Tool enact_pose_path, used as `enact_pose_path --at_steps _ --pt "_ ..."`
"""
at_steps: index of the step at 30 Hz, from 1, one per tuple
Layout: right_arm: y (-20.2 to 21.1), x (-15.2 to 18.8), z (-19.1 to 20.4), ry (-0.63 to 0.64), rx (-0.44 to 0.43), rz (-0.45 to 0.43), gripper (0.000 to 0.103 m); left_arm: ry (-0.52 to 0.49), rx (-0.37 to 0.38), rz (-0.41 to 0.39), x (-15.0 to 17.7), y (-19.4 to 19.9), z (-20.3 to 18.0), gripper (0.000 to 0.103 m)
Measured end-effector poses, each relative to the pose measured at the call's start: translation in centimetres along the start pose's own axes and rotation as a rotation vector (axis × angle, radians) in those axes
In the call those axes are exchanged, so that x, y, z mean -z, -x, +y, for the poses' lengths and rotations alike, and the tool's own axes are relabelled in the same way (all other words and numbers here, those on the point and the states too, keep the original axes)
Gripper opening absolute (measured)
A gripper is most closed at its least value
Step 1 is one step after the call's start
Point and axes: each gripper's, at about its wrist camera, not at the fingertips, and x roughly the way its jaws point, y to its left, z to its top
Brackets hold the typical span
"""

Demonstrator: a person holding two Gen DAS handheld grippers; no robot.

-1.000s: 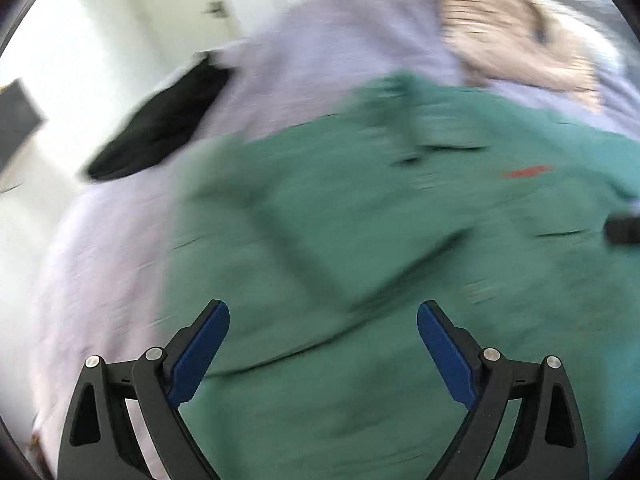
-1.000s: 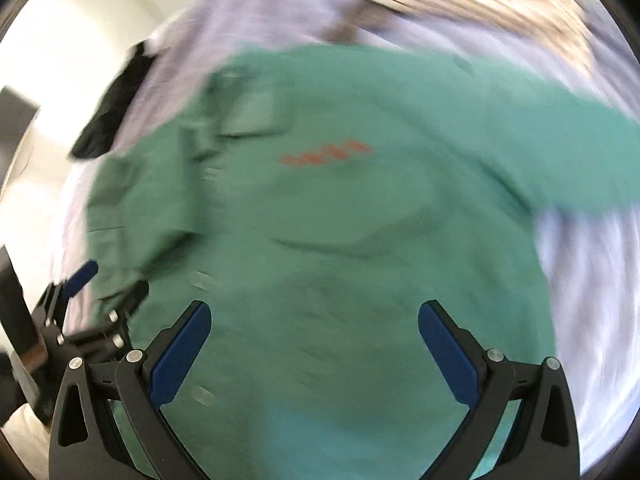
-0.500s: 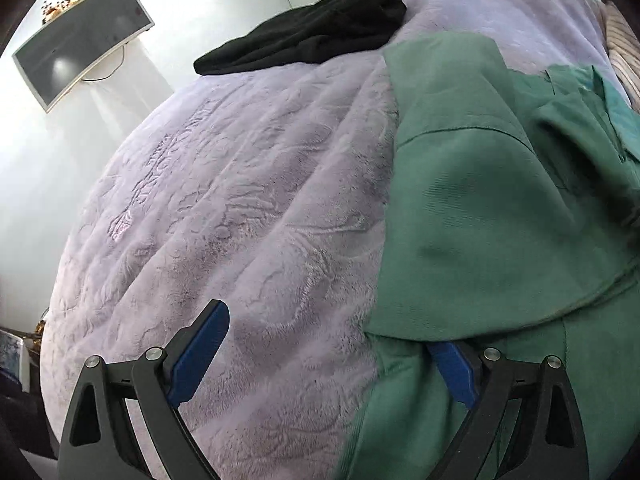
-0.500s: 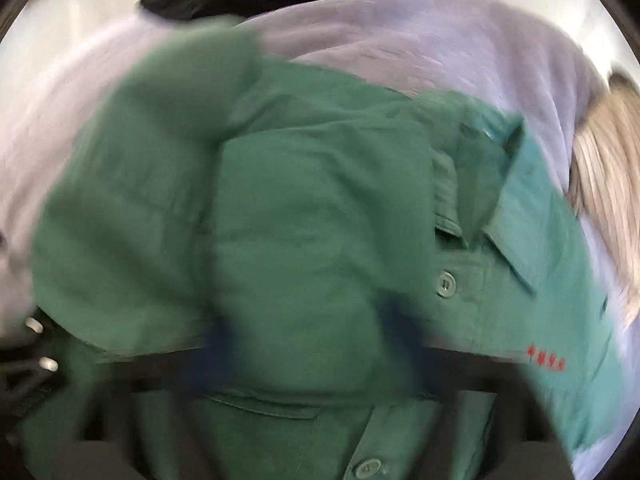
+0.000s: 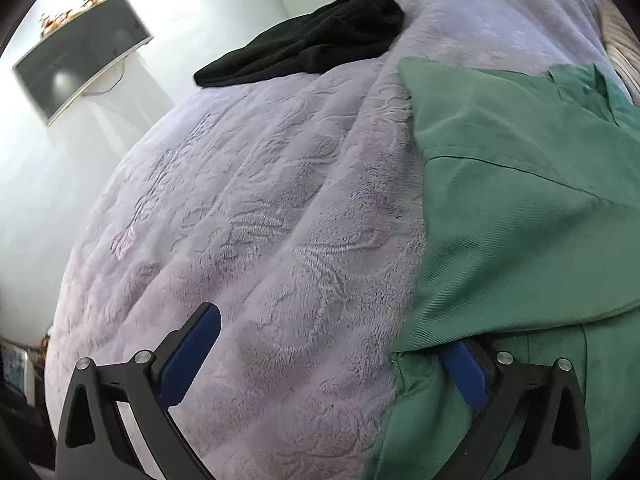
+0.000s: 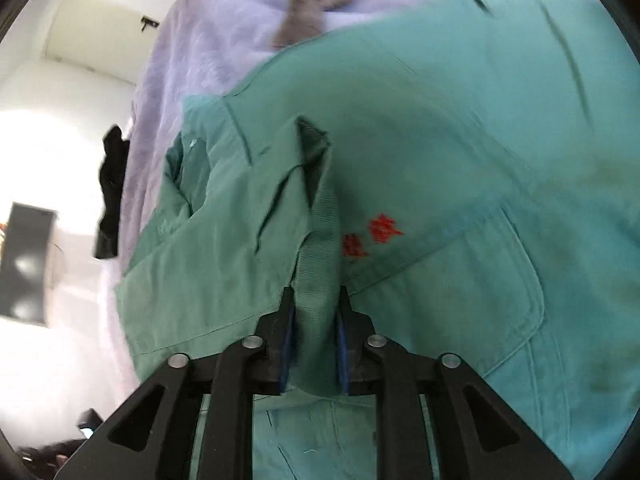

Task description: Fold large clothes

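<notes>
Leftmost, ahead of the left gripper [image 5: 328,356]: embossed lilac plush bedspread [image 5: 248,208], bare fabric between the jaws, which are opening to full spread and hold nothing; the right-hand pad is tucked under the edge of the garment. Beyond its tips, far off: crumpled black garment [image 5: 312,52] on the bedspread; wall-mounted dark screen [image 5: 80,64] further left.

To that gripper's right: large green cotton work shirt [image 5: 520,220], one panel or sleeve already laid over the body.

Right gripper [image 6: 314,336]: jaws nearly together, pinching a raised ridge of the shirt's fabric [image 6: 320,240] near the collar. Beside its tips, right: red embroidered lettering [image 6: 372,236] above a chest pocket [image 6: 480,280].

Progress, judged: early. One side turned in; the other side and the lengthwise folds appear outstanding.
</notes>
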Motion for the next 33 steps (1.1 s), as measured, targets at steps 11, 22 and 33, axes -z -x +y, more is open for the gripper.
enact_pose_path --at_steps 11,22,33 --pt "5.1 2.4 0.9 -0.047 0.045 -0.091 0.071 0.024 0.365 0.070 -5.4 2.1 4.9 0.103" --pt "-6.8 15.6 13.5 0.033 -0.394 0.330 0.071 0.036 0.496 0.220 -12.0 -5.9 -2.4 0.080" --pt "-14.0 16.8 18.0 -0.046 -0.485 0.365 0.003 0.007 0.476 0.166 -13.2 -5.9 -0.2 0.015"
